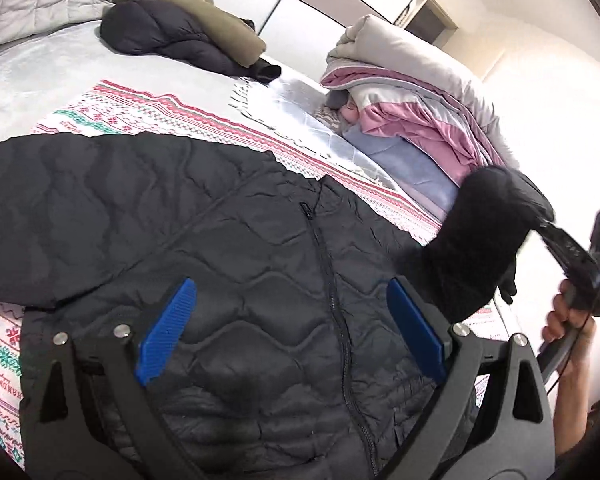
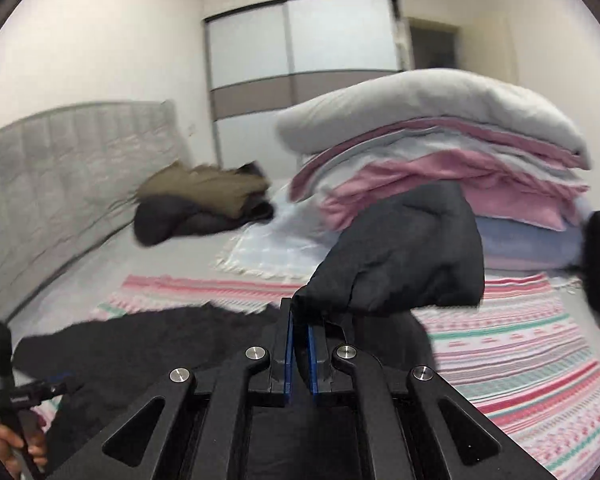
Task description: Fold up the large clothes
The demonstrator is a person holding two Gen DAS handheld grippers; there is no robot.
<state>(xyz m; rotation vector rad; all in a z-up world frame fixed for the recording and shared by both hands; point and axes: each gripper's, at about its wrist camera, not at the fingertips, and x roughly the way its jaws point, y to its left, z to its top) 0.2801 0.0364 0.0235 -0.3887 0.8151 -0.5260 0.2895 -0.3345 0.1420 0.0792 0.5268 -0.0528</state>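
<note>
Jacket (image 1: 220,240): black, quilted, lay front up with the zip (image 1: 332,280) running down the middle, spread over the patterned blanket (image 1: 204,120) on the bed (image 1: 40,64). Rested with its body flat, probably as the base for the fold.

Sleeve (image 2: 412,256): was held up clear of the blanket, its far end hanging loose on the side toward the stack of bedding. Was most likely meant to be carried inward across the front. Showed blurred in the right wrist view, so the exact spot gripped could not be made out.

Right gripper (image 2: 300,356): had its pads closed almost together on a thin pinch of the dark sleeve cloth. Took little material, though probably enough for a light padded sleeve.

Left gripper (image 1: 292,332): hung over the lower front, straddling the zip, jaws spread wide, blue pads well apart with nothing between them. Seemed placed there to steady the body or take the hem while the sleeve crossed. Did not appear to touch the cloth.

Further out, kept well apart from the working area: a heap of coats (image 1: 188,28), dark and olive, near the headboard, and a stack of bedding (image 1: 412,92) at the bed's far side.
</note>
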